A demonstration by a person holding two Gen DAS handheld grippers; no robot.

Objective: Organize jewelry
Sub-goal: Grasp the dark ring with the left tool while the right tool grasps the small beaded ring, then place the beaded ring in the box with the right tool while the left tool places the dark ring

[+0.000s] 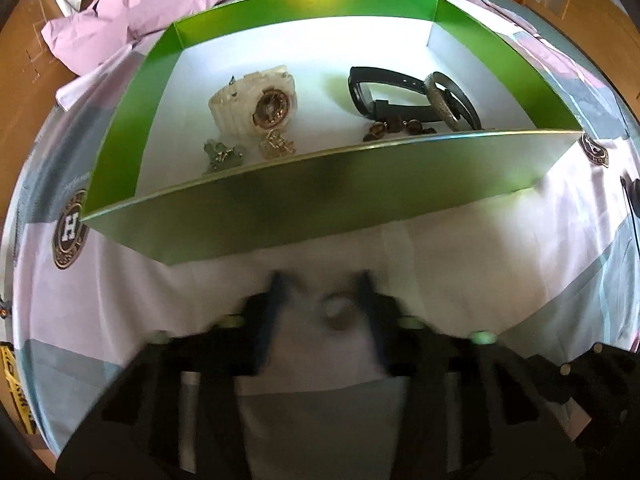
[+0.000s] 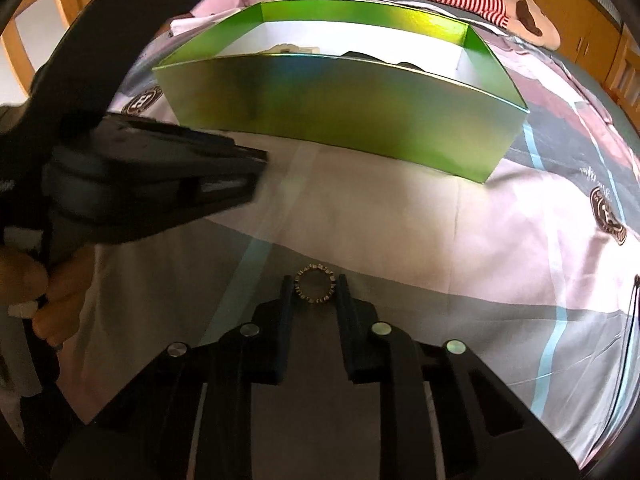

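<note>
Where fingers close: gold studded ring, round, open-centred.

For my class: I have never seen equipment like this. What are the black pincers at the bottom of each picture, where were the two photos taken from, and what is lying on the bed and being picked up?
A person holds a two-finger gripper in each hand; a wide-angle camera on each looks along its fingers.

Left-hand view: the left gripper, blurred, has a small ring between its fingers; whether it is pinched is unclear.

Right-hand view: the right gripper is closed on a studded ring; the left gripper appears at the side.

On the patterned bedsheet stands a green box holding a cream watch, a black watch, a beaded bracelet and small brooch-like pieces.
</note>
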